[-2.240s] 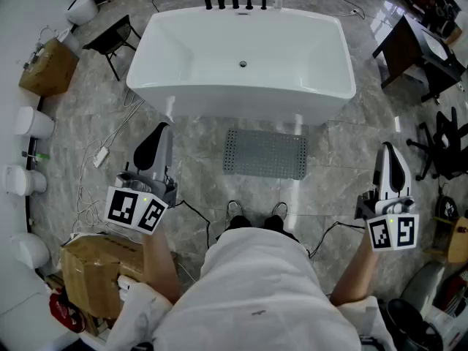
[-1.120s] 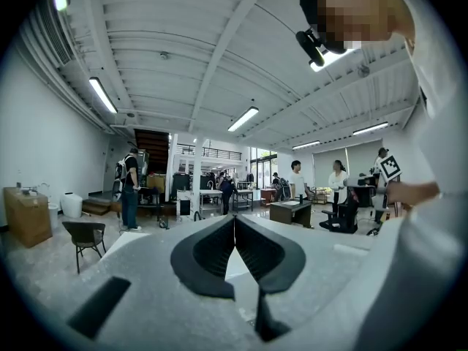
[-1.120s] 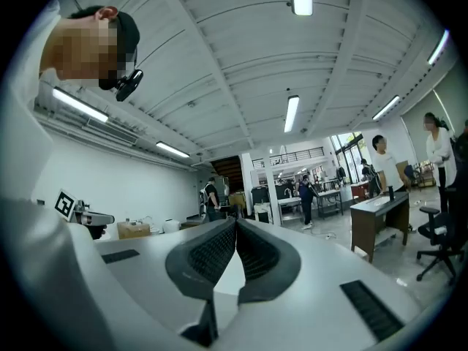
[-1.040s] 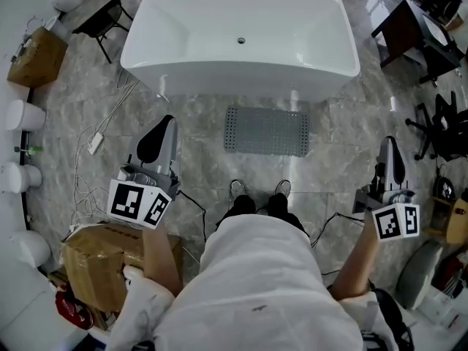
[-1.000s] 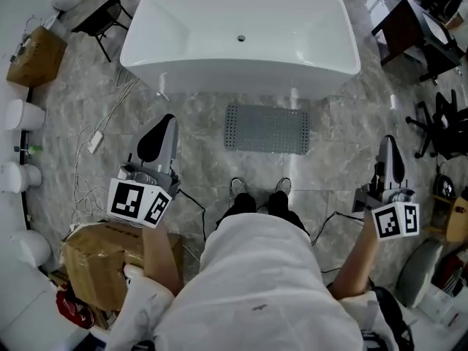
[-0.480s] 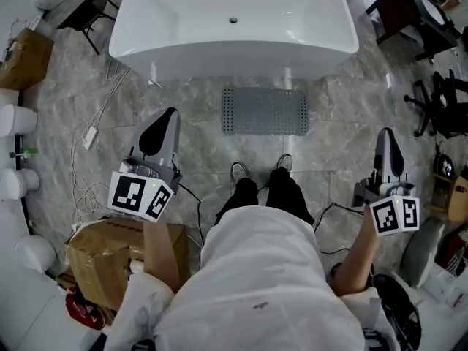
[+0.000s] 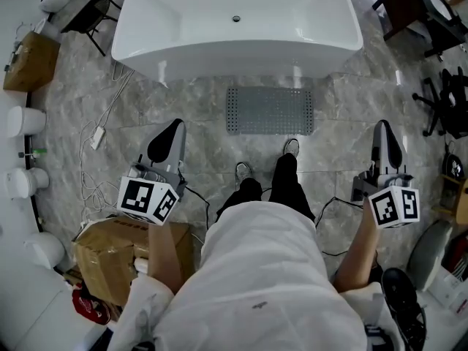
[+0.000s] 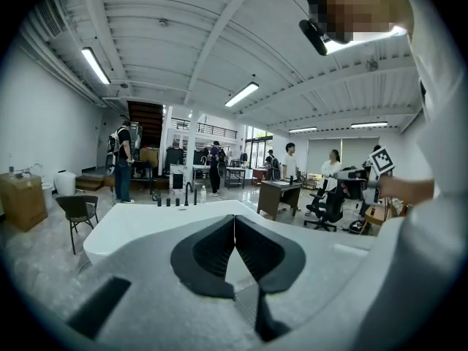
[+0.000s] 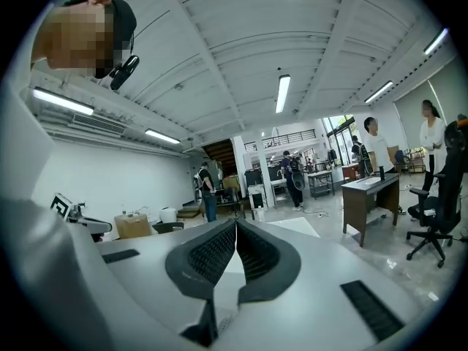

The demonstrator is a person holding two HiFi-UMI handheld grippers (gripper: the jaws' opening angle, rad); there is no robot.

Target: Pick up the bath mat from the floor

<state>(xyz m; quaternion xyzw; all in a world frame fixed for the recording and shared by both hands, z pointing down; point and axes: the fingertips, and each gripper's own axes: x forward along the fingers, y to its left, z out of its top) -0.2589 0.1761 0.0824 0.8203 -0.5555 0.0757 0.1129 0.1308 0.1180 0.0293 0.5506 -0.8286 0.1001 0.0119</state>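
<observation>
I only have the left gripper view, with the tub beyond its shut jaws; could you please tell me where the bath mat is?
Observer: The mat lies flat on the floor, between the tub and the person's shoes.
Operator: Thank you. Is either gripper touching it?
Observer: No. The left gripper and right gripper are held apart from it, one out to each side.
Operator: Are the right jaws open?
Observer: No, they are shut with nothing between them.

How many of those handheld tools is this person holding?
2: the left tool left of the person's legs, the right tool right of them, both shut.
</observation>
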